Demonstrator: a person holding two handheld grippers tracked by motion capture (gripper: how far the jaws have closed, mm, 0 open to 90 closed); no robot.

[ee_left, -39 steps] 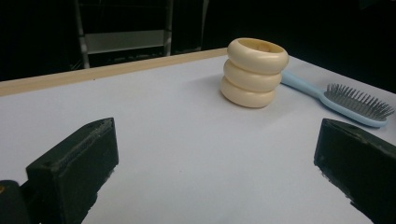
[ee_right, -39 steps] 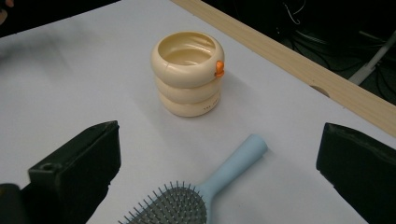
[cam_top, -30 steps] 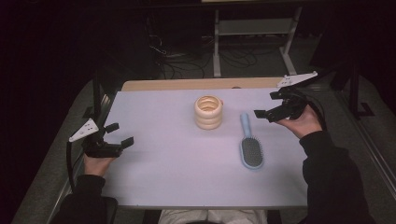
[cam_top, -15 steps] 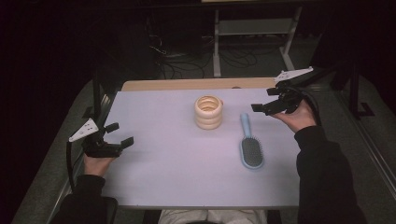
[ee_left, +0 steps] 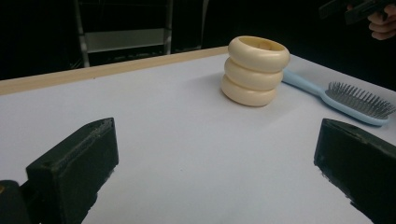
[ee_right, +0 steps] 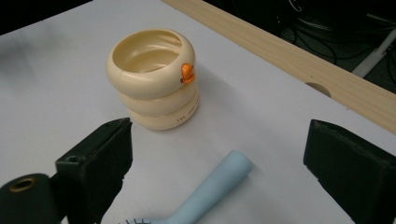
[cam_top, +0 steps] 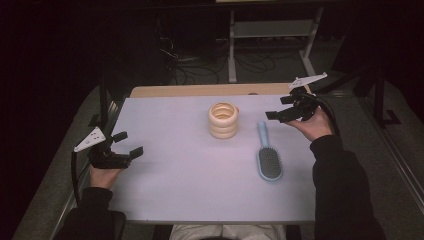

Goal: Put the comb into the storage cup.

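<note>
A cream cup point(cam_top: 223, 120) shaped like three stacked rings stands at the table's middle back, with a small orange knob point(ee_right: 187, 73) on its rim. Right of it lies a light blue hairbrush point(cam_top: 269, 160), bristles up, handle toward the far edge. My right gripper point(cam_top: 276, 108) hovers open at the back right, just beyond the handle's end point(ee_right: 219, 184). Its jaws have just been closing slightly, with nothing touched between them. My left gripper point(cam_top: 129, 143) rests open near the left edge, empty, facing the cup point(ee_left: 256, 70) and brush point(ee_left: 345, 98).
The white table point(cam_top: 170, 185) has a wooden strip point(cam_top: 190, 90) along its far edge, with a round hole point(ee_right: 318, 89) in it. Beyond it stand a metal shelf frame point(cam_top: 270, 30) and cables on a dark floor.
My right gripper has shifted a little left, toward the cup and the brush handle. The left gripper, cup and brush have stayed put.
</note>
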